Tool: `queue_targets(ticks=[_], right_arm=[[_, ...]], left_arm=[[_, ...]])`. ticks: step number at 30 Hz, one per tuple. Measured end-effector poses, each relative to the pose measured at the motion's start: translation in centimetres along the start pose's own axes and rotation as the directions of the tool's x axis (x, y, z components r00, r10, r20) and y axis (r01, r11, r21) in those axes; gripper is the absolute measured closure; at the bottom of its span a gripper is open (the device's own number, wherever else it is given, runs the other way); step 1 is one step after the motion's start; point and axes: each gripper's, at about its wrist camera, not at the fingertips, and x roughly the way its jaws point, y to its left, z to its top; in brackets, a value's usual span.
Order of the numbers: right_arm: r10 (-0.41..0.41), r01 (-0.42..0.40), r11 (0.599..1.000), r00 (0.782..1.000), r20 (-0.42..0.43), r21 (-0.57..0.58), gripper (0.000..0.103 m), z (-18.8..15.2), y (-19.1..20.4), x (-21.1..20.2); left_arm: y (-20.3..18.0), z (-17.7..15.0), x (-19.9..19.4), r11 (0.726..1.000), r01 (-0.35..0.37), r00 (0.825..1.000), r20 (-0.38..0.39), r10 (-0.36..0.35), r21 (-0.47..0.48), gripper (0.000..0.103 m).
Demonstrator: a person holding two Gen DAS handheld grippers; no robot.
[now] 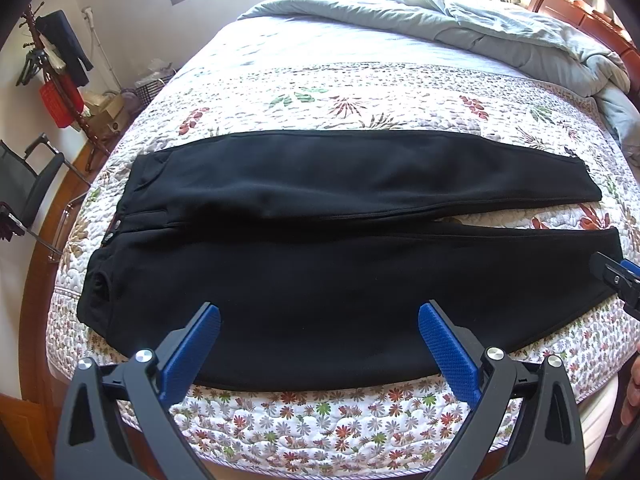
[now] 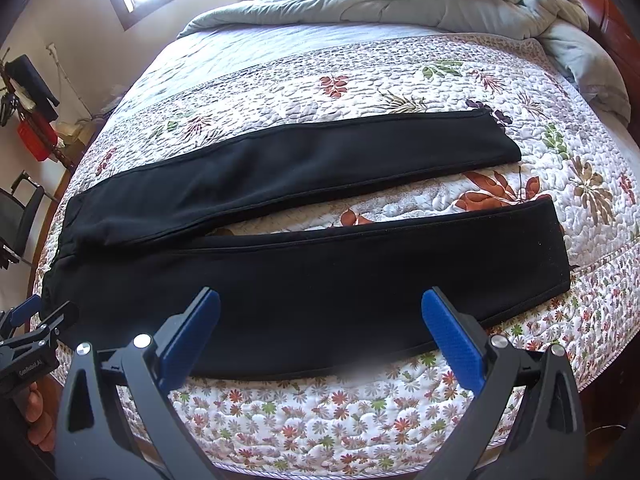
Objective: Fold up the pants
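Note:
Black pants (image 1: 340, 240) lie flat across the floral quilt (image 1: 320, 92), waistband at the left, both legs running right with a gap between them near the hems. They also show in the right wrist view (image 2: 320, 280). My left gripper (image 1: 320, 320) is open and empty, hovering over the near leg by the bed's front edge. My right gripper (image 2: 320, 312) is open and empty, over the near leg further right. The right gripper's tip also shows at the right edge of the left wrist view (image 1: 618, 276). The left gripper also shows at the left of the right wrist view (image 2: 36, 328).
A crumpled grey duvet (image 1: 500, 28) lies at the far end of the bed by the wooden headboard (image 1: 580, 12). Left of the bed stand a coat rack (image 1: 52, 68), a black chair (image 1: 28, 188) and boxes on the floor.

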Motion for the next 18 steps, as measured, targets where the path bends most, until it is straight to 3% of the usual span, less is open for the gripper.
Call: queue_targets(ticks=[18], right_arm=[[0.003, -0.003, 1.0, 1.0, -0.009, 0.011, 0.003, -0.07, -0.23, 0.19]], left_arm=[[0.11, -0.03, 0.08, 1.0, -0.002, 1.0, -0.002, 0.002, 0.003, 0.004]])
